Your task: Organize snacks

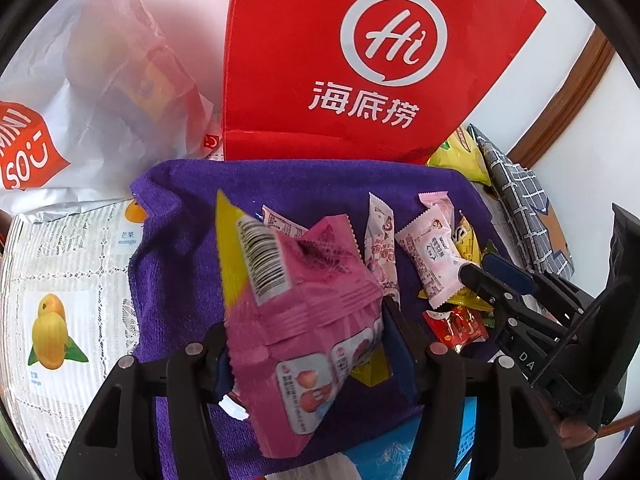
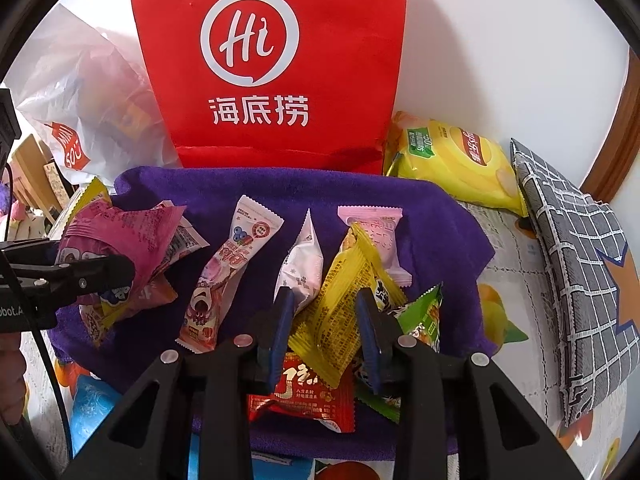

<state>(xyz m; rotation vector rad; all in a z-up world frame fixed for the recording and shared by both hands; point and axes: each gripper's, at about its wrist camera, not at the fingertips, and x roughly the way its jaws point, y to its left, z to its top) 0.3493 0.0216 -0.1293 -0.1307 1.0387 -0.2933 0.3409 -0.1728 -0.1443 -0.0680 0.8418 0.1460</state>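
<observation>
- Left gripper (image 1: 308,344) up front, its fingers (image 1: 400,332) about half apart with the pink snack bag (image 1: 304,308) between them; both sides of the bag lie against the pads, so it looks gripped, its barcode end tipped up and away
- That pink bag hangs over the purple towel (image 1: 180,248), which is spread on the worktop (image 1: 60,280) with its fruit-print cover
- Right gripper (image 2: 326,328) now: fingers (image 2: 370,336) only a little apart, and the yellow wrapped snack (image 2: 340,316) stands tilted between them, its lower end down between the blue pads; both pads look to be touching it
- Under that yellow one lies a red packet (image 2: 308,400), and a green packet (image 2: 424,316) sits just to its right
- Further back on the towel: a long white-and-pink stick packet (image 2: 228,276), a small white pouch (image 2: 302,268) and a pale pink packet (image 2: 376,224), scattered near each other
- Behind the towel the red paper bag (image 2: 280,60) stands upright against the wall, a white plastic bag (image 2: 88,96) to its left
- On the right, a yellow crisp bag (image 2: 456,160) and a grey checked pouch (image 2: 580,272) rest off the towel
</observation>
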